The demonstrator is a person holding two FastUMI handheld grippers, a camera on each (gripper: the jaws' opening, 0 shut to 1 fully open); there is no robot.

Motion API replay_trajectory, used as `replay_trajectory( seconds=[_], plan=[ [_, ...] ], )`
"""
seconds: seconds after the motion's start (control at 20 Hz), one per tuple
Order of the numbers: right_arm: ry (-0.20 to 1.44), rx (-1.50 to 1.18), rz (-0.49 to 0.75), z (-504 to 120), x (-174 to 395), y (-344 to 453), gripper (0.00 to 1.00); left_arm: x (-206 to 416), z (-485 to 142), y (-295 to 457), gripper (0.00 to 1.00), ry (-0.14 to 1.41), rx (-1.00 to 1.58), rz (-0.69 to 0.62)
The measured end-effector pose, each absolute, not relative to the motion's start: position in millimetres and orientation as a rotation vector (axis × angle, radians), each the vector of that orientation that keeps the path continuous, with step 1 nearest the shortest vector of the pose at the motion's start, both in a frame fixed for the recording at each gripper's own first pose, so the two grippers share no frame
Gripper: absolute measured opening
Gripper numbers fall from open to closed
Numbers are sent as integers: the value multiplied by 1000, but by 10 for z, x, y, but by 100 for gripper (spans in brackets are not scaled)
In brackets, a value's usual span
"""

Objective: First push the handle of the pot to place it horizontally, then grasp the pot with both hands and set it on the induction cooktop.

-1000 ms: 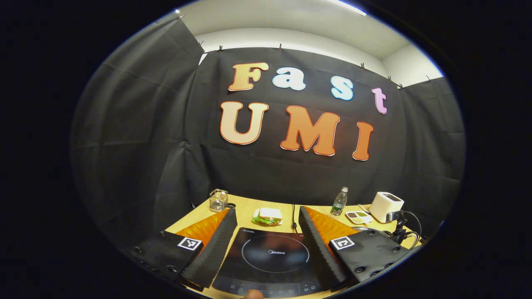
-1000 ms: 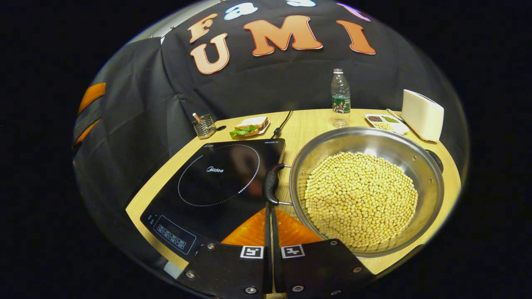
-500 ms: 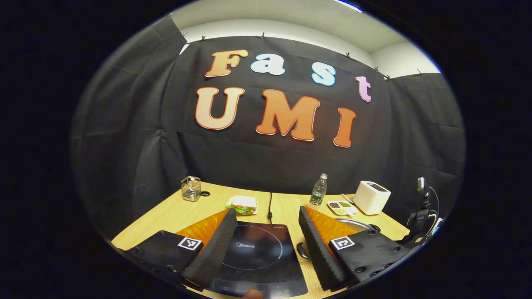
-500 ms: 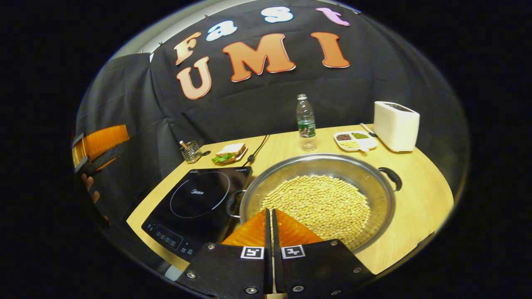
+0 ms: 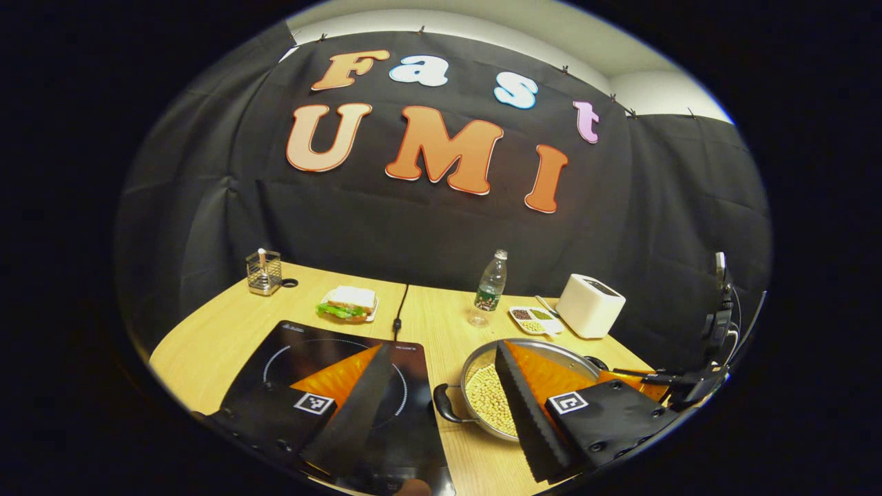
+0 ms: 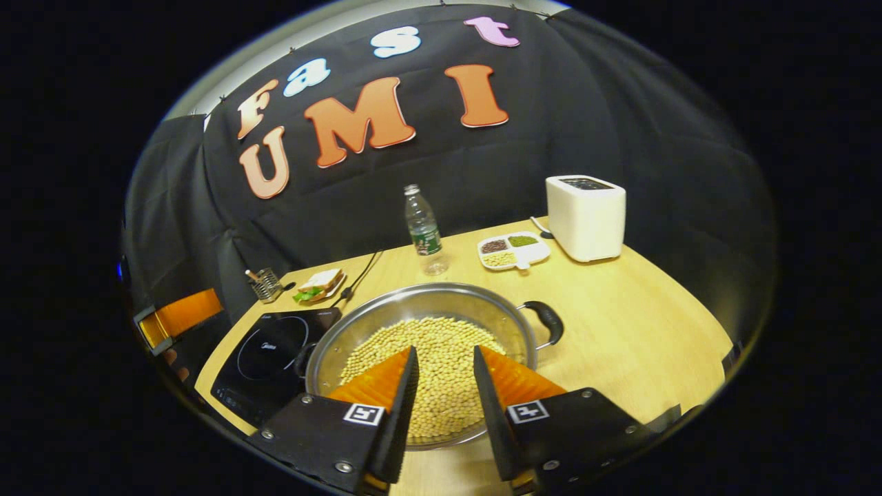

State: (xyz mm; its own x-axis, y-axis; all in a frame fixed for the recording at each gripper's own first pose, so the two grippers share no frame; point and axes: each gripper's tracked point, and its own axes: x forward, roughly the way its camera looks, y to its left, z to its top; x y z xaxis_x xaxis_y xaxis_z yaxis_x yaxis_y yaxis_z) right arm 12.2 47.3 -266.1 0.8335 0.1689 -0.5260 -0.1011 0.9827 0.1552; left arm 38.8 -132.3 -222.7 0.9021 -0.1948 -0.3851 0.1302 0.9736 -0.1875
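A steel pot (image 6: 427, 300) full of yellow beans (image 6: 420, 337) stands on the wooden table just right of the black induction cooktop (image 6: 265, 348). Its two black handles point left (image 6: 301, 358) and right (image 6: 548, 320). My right gripper (image 6: 444, 351) is open above the pot's near side, touching nothing. In the left gripper view my left gripper (image 5: 441, 346) is open and wide. One of its fingers is over the cooktop (image 5: 289, 344) and the other over the pot (image 5: 475, 358), with the pot's left handle (image 5: 444, 406) below the gap. Across the cooktop, the left gripper (image 6: 179, 317) also shows in the right gripper view.
Along the back of the table stand a water bottle (image 6: 424, 231), a white toaster (image 6: 586, 217), a sectioned dish of grains (image 6: 513, 249), a sandwich on a plate (image 6: 317, 284) and a wire holder (image 6: 265, 284). A black cable (image 5: 400, 310) runs to the cooktop.
My right gripper went from shut to open and swung right, from the pot's left handle to above the beans. My left gripper drew back and right, bringing the pot into its view.
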Motion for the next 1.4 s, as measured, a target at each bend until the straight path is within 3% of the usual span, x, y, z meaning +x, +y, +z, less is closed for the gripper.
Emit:
replay_trajectory(
  seconds=[0.2,0.4,0.95,1.25,1.35,1.4],
  plan=[
    [562,78,74,-2757,321,151,77,451,-2567,-1501,98,488,-160,-181],
    [589,28,22,-2953,546,-92,94,493,-2900,-1544,98,574,-131,-175],
    [694,12,28,-3357,866,-196,94,482,-3597,-1662,98,806,-81,-184],
    [729,41,61,-3473,941,-123,92,512,-3639,-1670,99,828,-62,-167],
    [741,39,71,-3495,908,-133,81,510,-3645,-1722,98,830,-66,-175],
    [741,36,80,-3505,920,-126,66,512,-3650,-1738,98,831,-66,-177]
  ],
)
